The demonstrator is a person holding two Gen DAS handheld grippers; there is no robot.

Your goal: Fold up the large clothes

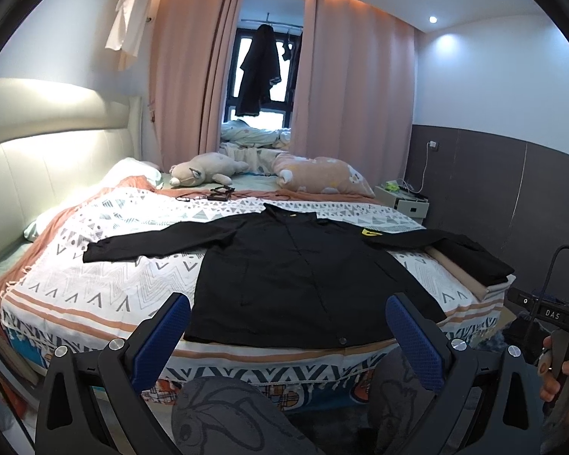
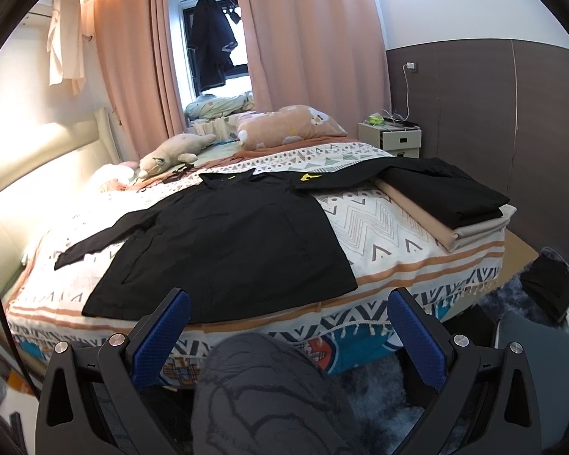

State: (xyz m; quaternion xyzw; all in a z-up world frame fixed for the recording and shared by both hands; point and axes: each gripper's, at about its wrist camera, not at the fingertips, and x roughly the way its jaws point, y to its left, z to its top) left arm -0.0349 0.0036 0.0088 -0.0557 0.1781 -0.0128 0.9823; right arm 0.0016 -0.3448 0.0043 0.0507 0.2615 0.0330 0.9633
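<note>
Lying flat on the bed (image 1: pixel 95 276), the black jacket (image 1: pixel 303 280) sits ahead of both wide-spread, empty tools.

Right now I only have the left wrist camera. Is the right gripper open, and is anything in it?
Observer: The right gripper is open with nothing between its fingers. It is short of the bed's edge, above the person's knee.
Operator: What exactly is the pile at the bed's right corner?
Observer: A folded black garment lies on top of folded beige cloth, with a paler layer showing between them at the near end.
Operator: Anything on the floor on that side?
Observer: A dark flat object lies on the blue rug beside the bed. I cannot tell what it is.
</note>
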